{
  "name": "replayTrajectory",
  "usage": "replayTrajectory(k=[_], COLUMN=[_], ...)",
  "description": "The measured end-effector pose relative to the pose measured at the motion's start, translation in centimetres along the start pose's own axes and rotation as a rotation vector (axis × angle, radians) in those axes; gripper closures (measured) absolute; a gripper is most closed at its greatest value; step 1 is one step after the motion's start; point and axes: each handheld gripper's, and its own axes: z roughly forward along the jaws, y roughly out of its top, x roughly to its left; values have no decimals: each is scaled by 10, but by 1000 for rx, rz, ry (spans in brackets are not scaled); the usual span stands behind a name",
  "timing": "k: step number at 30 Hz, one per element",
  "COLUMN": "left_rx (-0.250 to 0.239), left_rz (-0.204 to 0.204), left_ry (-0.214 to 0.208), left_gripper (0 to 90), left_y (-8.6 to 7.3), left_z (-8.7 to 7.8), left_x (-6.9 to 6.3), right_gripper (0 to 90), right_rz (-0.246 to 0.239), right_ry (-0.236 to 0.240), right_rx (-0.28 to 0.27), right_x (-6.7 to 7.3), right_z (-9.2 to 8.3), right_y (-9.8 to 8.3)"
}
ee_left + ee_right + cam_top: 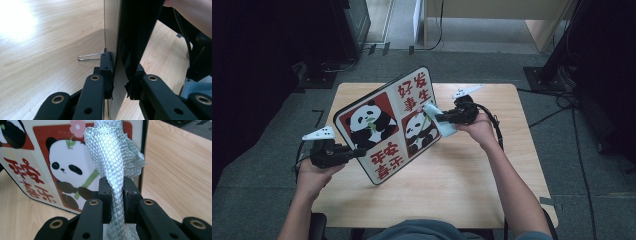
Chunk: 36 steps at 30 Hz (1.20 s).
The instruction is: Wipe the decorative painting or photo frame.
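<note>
A square board (382,125) with panda pictures and red characters is held tilted above the wooden table (452,185), one corner near the tabletop. My left gripper (359,151) is shut on the board's left edge. In the left gripper view the jaws (119,82) clamp the thin board (117,37) edge-on. My right gripper (439,117) is shut on a pale, diamond-textured cloth (443,125) at the board's right side. In the right gripper view the cloth (110,152) rises from between the jaws (117,192) against the panda picture (62,157).
A bent wire stand (87,57) sticks out from the board's back, just above the tabletop. Cables (562,107) and dark equipment lie on the grey floor to the right of the table. The person's right forearm (507,175) crosses the table's near right part.
</note>
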Motion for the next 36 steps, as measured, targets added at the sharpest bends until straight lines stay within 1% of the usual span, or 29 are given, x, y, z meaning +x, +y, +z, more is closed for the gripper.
replayTrajectory(k=[4, 7, 14, 18, 20, 22, 24, 26, 30, 35, 36], left_rx=[0, -1, 6, 7, 7, 6, 6, 6, 7, 8, 8], left_rz=[1, 0, 2, 3, 3, 3, 4, 3, 4, 6, 6], left_ry=[-1, -1, -3, -1, -1, -1, 0, 0, 1, 1, 1], left_gripper=[793, 793, 792, 793, 793, 793, 793, 793, 793, 793, 793], left_y=[0, 0, 0, 1, 1, 0, 0, 0, 0, 0, 0], left_z=[0, 0, 0, 0, 0, 0, 0, 0, -1, -1, -1], left_x=[0, 0, 1, 0, 0, 0, 0, 0, 0, 0, 0], right_gripper=[804, 804, 804, 803, 803, 803, 802, 801, 802, 801, 802], right_rz=[-1, 3, 12, 1, 5, 20, 24, 18, 30, 50, 48], right_ry=[-5, -3, 6, 5, 7, 9, 8, 3, 4, 3, 3], right_rx=[-6, -6, 13, -2, 2, 14, 23, 18, 23, 62, 64], right_x=[1, -1, -4, -5, -5, -7, -8, -9, -10, -11, -11], right_z=[1, 4, 7, 10, 11, 13, 15, 18, 23, 29, 30], right_y=[-3, -9, -16, -23, -25, -31, -34, -37, -45, -52, -53])
